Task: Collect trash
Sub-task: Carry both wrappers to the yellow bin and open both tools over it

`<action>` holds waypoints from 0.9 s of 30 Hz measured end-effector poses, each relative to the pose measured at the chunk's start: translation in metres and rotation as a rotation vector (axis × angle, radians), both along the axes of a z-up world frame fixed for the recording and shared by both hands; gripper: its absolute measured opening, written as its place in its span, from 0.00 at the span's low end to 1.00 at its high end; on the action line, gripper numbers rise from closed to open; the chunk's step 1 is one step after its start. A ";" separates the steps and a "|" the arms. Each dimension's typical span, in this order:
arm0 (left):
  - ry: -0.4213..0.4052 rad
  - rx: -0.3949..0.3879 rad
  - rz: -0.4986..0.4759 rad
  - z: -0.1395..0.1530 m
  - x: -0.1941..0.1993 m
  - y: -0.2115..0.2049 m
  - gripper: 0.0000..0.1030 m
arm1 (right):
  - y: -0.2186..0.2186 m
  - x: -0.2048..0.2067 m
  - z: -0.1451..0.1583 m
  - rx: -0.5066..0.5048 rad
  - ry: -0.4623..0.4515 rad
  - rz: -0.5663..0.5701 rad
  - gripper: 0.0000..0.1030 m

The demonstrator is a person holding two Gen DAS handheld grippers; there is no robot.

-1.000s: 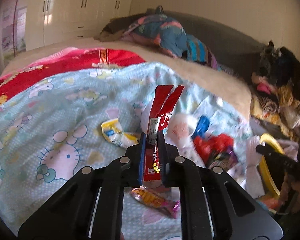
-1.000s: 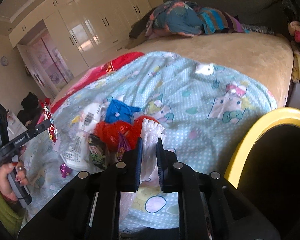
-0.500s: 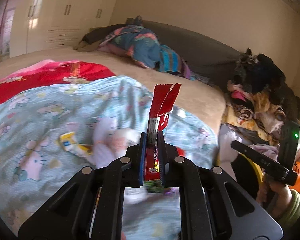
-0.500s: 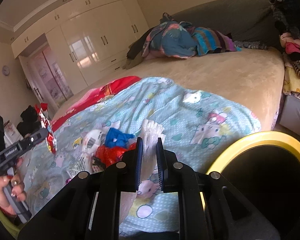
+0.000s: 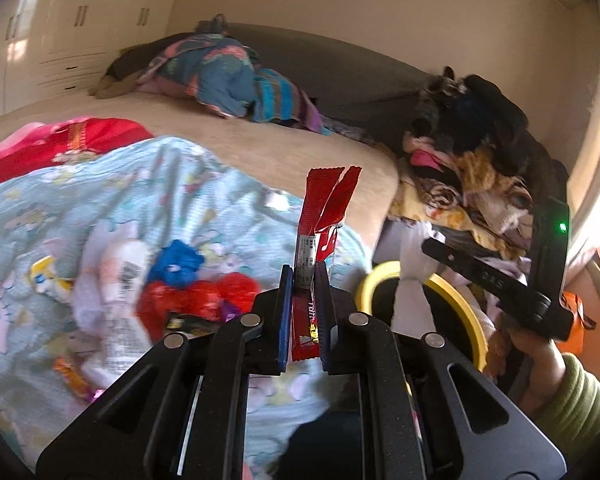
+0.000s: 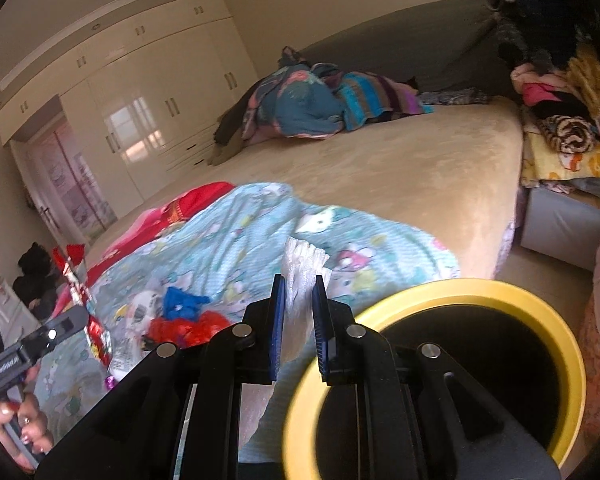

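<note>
My left gripper (image 5: pixel 303 280) is shut on a red snack wrapper (image 5: pixel 322 216) that stands upright between its pads, its torn top splayed. It also shows at the left edge of the right wrist view, red wrapper (image 6: pixel 80 280). My right gripper (image 6: pixel 299 292) is shut on a piece of clear crinkled plastic (image 6: pixel 303 258) that hangs down below the jaws, just left of the rim of a yellow-rimmed black bin (image 6: pixel 572 340). In the left wrist view the bin (image 5: pixel 466 300) sits right of the bed, partly behind the right gripper's body (image 5: pixel 496 280).
More trash lies on the light blue cartoon blanket (image 5: pixel 204 196): a blue wrapper (image 5: pixel 178 266), red crumpled plastic (image 5: pixel 204 300), a white packet (image 5: pixel 120 276), a yellow-white wrapper (image 5: pixel 46 278). Piled clothes (image 5: pixel 468 160) stand right of the bed. A wardrobe (image 6: pixel 152 112) fills the far wall.
Both grippers have swung right and slightly up, off the trash pile toward the yellow bin, each keeping its item. The bin now fills more of the right wrist view.
</note>
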State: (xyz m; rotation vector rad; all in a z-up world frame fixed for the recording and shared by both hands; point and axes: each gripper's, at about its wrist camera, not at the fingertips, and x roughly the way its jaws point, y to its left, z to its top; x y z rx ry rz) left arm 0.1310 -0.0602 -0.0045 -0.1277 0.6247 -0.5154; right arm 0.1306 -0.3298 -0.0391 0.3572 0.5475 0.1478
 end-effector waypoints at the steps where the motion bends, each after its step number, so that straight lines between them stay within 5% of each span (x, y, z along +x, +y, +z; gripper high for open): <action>1: -0.001 0.004 -0.014 -0.001 -0.001 -0.007 0.07 | -0.005 0.001 0.000 0.000 0.006 -0.002 0.13; 16: 0.043 0.050 -0.137 -0.021 -0.006 -0.072 0.07 | -0.050 0.004 -0.021 -0.058 0.114 -0.028 0.13; 27: 0.152 0.076 -0.240 -0.053 0.005 -0.131 0.07 | -0.089 0.006 -0.051 -0.029 0.220 -0.075 0.13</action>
